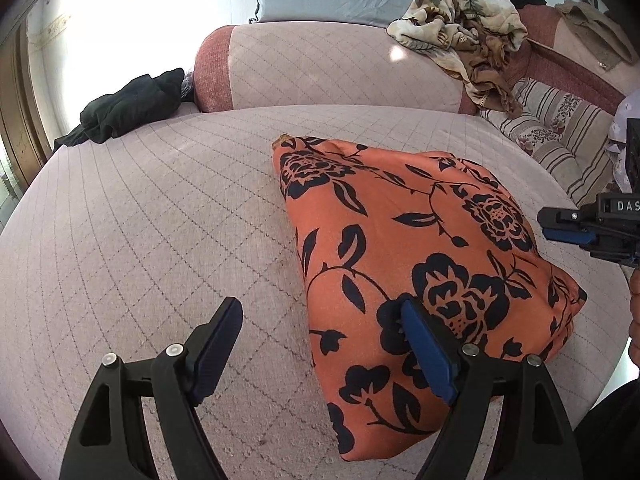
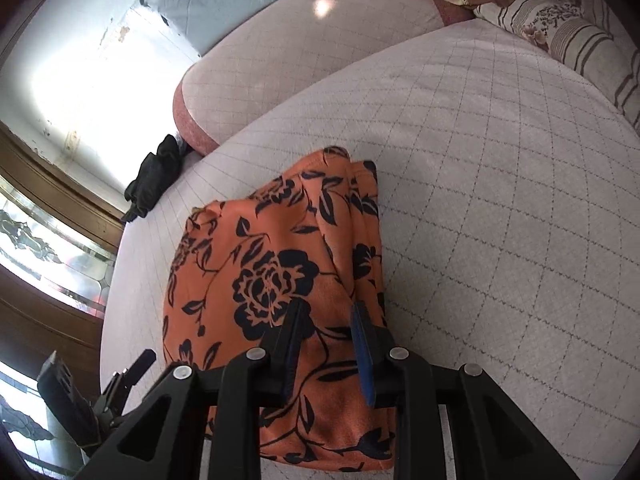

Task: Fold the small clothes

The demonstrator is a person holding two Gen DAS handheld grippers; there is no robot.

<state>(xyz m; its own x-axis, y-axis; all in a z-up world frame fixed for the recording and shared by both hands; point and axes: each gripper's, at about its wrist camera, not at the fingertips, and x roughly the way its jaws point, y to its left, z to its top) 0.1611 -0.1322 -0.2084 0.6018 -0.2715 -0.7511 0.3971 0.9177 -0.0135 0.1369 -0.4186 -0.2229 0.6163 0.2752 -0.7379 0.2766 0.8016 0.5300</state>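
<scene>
Orange floral garment (image 1: 420, 248): folded on quilted cushion (image 1: 160, 220). Your left gripper (image 1: 320, 344) spread wide, empty; your right gripper (image 2: 326, 332) narrowly parted above it, gripping nothing.

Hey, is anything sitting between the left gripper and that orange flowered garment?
Nothing visible. The left gripper hangs open right at the orange garment, one finger already over its edge, only bare quilted cover between.

A quilted pink cushion (image 1: 160, 208) carries the folded orange floral garment (image 1: 420, 240) and a crumpled black garment (image 1: 128, 108).
</scene>
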